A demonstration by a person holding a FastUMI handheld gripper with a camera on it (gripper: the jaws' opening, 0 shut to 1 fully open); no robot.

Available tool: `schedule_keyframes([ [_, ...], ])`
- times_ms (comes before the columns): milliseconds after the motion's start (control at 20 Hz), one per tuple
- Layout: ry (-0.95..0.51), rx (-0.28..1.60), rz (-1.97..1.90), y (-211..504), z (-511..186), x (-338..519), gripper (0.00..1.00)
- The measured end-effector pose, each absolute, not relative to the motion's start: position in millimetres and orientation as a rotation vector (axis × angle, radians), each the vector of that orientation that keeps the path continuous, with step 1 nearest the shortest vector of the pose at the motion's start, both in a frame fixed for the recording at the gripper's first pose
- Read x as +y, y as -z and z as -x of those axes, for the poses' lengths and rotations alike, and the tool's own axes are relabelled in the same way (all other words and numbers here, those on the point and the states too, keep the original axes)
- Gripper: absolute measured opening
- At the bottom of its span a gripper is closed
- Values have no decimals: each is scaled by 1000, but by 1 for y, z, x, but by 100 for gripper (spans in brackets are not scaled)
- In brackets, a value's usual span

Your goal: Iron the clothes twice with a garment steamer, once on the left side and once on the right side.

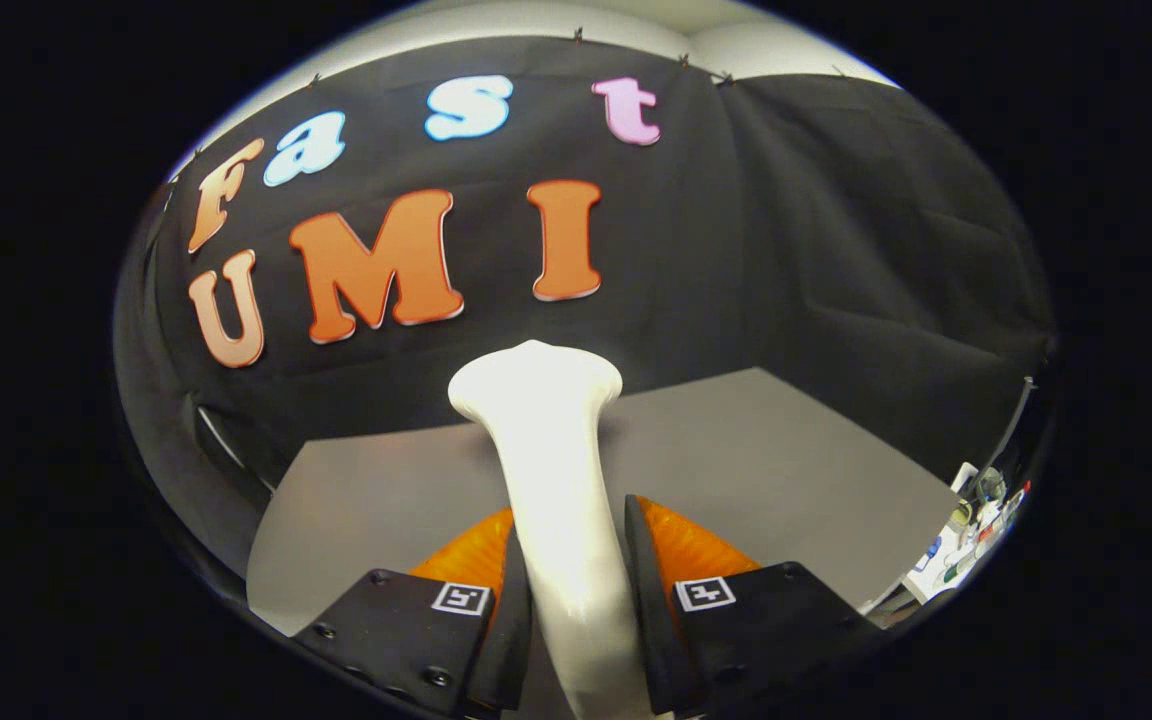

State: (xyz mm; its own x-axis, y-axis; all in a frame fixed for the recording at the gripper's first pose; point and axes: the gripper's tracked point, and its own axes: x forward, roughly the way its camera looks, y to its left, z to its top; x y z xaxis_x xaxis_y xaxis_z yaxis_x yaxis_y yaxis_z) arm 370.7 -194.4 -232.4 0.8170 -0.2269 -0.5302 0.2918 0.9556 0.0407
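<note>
Wall (pixel 836 250): black cloth backdrop rising behind the table.
Table (pixel 756 450): grey surface stretching beyond the fingers.
Garment steamer (pixel 551 470): white, upright between the 2 fingers, its flared head ahead of them.
Gripper (pixel 576 560): both fingers pinching the steamer's handle.

The claw (pixel 576 560) is showing two black mounting blocks. Each is wearing a square coded marker (screws dotting the left block).

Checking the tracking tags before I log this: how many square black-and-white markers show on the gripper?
2: one marker beside each finger, either side of the white steamer the gripper clamps; the second marker lies opposite.
</note>
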Motion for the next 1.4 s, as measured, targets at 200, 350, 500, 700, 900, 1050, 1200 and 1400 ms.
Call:
schedule_keyframes([
  [200,331,508,-41,218,-327,-194,47],
  [350,341,467,22,206,-309,-175,45],
  [500,334,409,90,181,-288,-147,45],
  [700,326,321,141,138,-253,-103,45],
  [900,294,255,148,101,-214,-46,45],
  [1050,266,218,173,78,-193,-5,45],
  [1200,240,182,195,58,-181,41,45],
  [1400,166,120,142,32,-181,102,44],
])
